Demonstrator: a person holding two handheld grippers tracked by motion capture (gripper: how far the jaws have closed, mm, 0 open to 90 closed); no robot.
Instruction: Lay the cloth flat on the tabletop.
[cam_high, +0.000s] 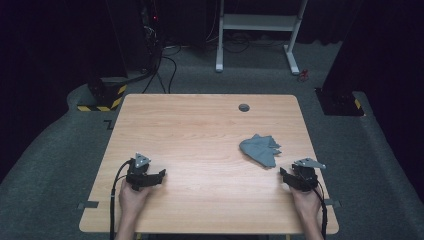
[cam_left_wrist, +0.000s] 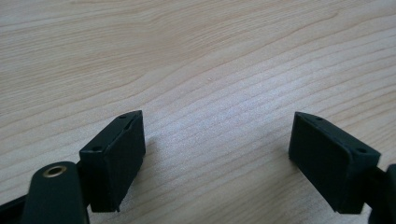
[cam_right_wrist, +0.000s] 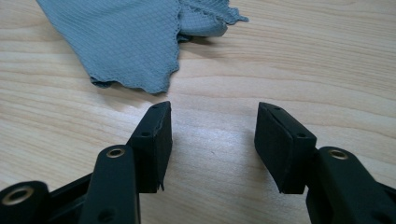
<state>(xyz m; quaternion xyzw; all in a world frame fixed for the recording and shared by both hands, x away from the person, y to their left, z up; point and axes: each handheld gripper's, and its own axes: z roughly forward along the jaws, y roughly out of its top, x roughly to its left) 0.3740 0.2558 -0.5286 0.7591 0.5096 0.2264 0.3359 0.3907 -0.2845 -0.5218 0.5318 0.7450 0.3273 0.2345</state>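
Note:
A crumpled grey-blue cloth (cam_high: 259, 149) lies on the right half of the wooden table (cam_high: 200, 135). My right gripper (cam_high: 284, 174) rests low on the table just right of and nearer than the cloth, its jaws open with bare wood between them. In the right gripper view the cloth (cam_right_wrist: 126, 42) lies a short way beyond the gripper (cam_right_wrist: 212, 114), its scalloped edge close to the left jaw tip without touching. My left gripper (cam_high: 161, 175) sits at the table's near left, open over bare wood (cam_left_wrist: 217, 121), far from the cloth.
A small dark round grommet (cam_high: 244, 107) sits near the table's far edge. Beyond the table are a white desk frame (cam_high: 257, 30), cables and a yellow-black striped base (cam_high: 102, 100) on grey carpet. Bare wood spans the table's middle and left.

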